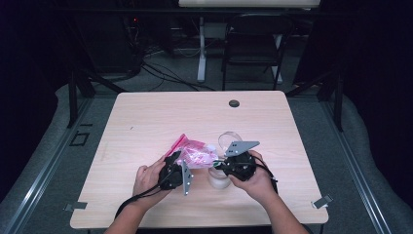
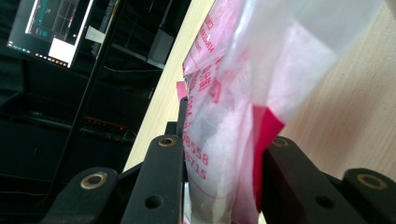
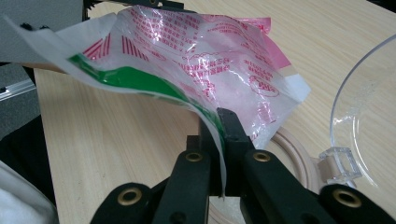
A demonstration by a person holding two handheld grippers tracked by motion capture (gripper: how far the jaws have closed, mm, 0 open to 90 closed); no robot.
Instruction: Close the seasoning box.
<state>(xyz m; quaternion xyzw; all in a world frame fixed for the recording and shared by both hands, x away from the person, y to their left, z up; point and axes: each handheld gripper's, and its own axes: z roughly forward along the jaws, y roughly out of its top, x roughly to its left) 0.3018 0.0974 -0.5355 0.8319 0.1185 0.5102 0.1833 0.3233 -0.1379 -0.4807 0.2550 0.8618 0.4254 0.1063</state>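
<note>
Crinkly plastic bag [image 1: 195, 152] (pink print)

Table [image 1: 160, 112] brightly lit from above, surroundings dark; glare on the bag [image 3: 210, 60]; close views soft

Bag [image 3: 219, 60]: thin glossy plastic film, crinkled, clear with pink print and a green band.
Table [image 1: 160, 117]: pale wood-grain top, matt, smooth.
Lid [image 3: 369, 93]: clear hard plastic, glossy.
Left gripper [image 2: 224, 182], right gripper [image 3: 223, 154]: matt black plastic jaws, brass-coloured rivets.
</note>
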